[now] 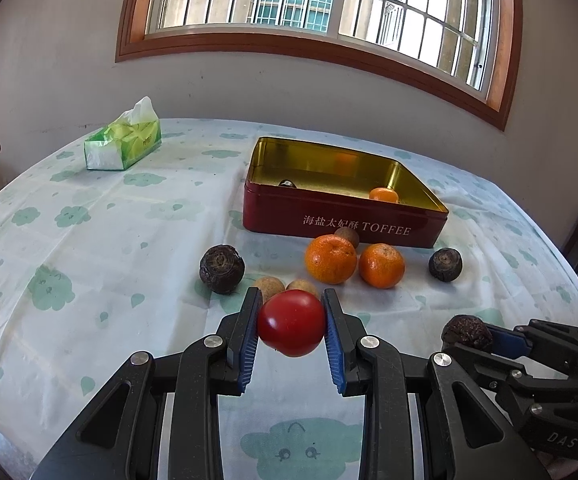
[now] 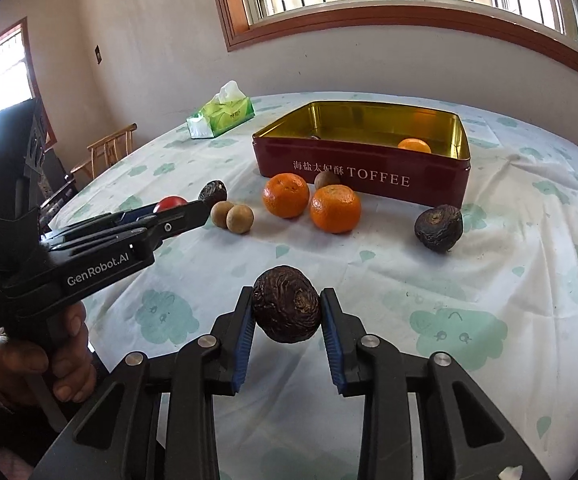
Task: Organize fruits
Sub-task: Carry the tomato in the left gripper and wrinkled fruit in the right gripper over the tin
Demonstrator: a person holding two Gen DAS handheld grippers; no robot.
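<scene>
A person holds 2 claws over a round bench (image 2: 369,276) covered in a pale cloth printed with green clouds. The left claw (image 1: 292,330) is closed on a smooth red tomato (image 1: 291,322), pinched between its blue pads and lifted clear of the cloth. The right claw (image 2: 286,312) is closed on a dark, wrinkled, round fruit (image 2: 286,304), also off the cloth.

Beyond them, near the middle of the bench, sits a red toffee tin (image 2: 363,174) with a gold inside, lid off. It already holds 1 orange (image 2: 414,145) near its right wall and 1 small dark fruit toward the left.

Risks from here: the tomato is glossy and soft, so a hard squeeze could bruise it, and a loose one could let it slide out and roll. The dark fruit is held only across its middle and could twist free. Both claws heading to the tin together could collide. A claw passing low could knock the loose fruit in front of the tin, sending it rolling toward the bench edge.

Still loose on the cloth: 2 oranges (image 2: 312,201) just beside each other before the tin, 3 small tan round fruits, and 2 more dark wrinkled fruits. A green tissue pack (image 2: 221,114) lies at the far left.
</scene>
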